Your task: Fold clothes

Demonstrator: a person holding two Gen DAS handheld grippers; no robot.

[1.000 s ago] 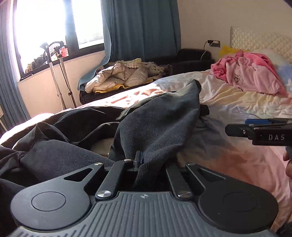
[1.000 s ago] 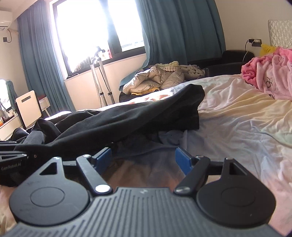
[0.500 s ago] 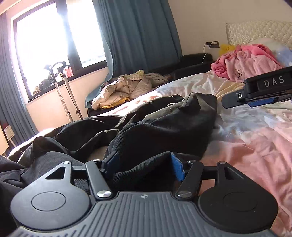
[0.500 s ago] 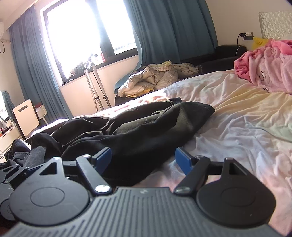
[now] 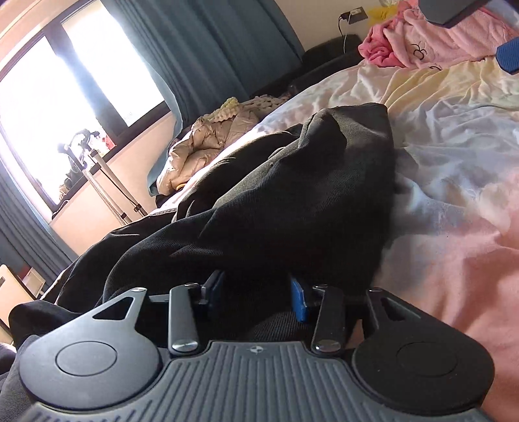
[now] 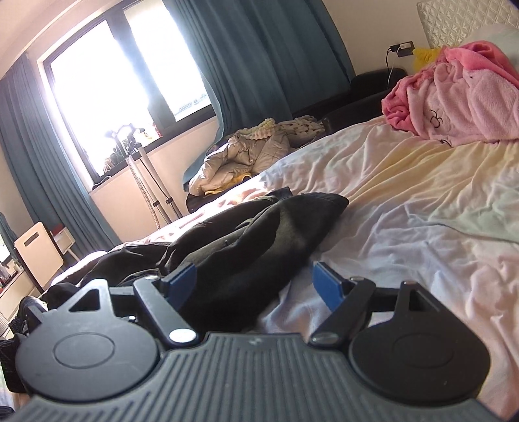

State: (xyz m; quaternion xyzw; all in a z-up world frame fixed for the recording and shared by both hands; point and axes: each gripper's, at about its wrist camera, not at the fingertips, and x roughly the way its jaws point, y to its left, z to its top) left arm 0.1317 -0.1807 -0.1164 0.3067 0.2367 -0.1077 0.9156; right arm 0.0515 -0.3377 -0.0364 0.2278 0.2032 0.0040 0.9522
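A dark charcoal garment [image 5: 292, 201] lies bunched on the pastel bed sheet [image 5: 454, 181], running from the near left toward the bed's middle. My left gripper [image 5: 256, 292] is open, its blue pads apart, with a fold of the garment lying between and over them. My right gripper [image 6: 256, 285] is open and empty, held just above the garment's near edge [image 6: 259, 240] and the sheet [image 6: 421, 211]. Part of the right gripper [image 5: 506, 55] shows at the top right of the left wrist view.
A pink fleece garment [image 6: 454, 100] is heaped at the bed's head by the headboard [image 6: 467, 22]. A beige puffer jacket [image 6: 246, 155] lies on a dark sofa beyond the bed. Teal curtains [image 6: 259, 55], a bright window, a tripod [image 6: 142, 175] and a white chair [image 6: 39, 253] stand at left.
My left gripper was shut on the dark garment a second ago; it has opened and the garment has dropped onto the bed. My right gripper has risen and pulled back, staying open.
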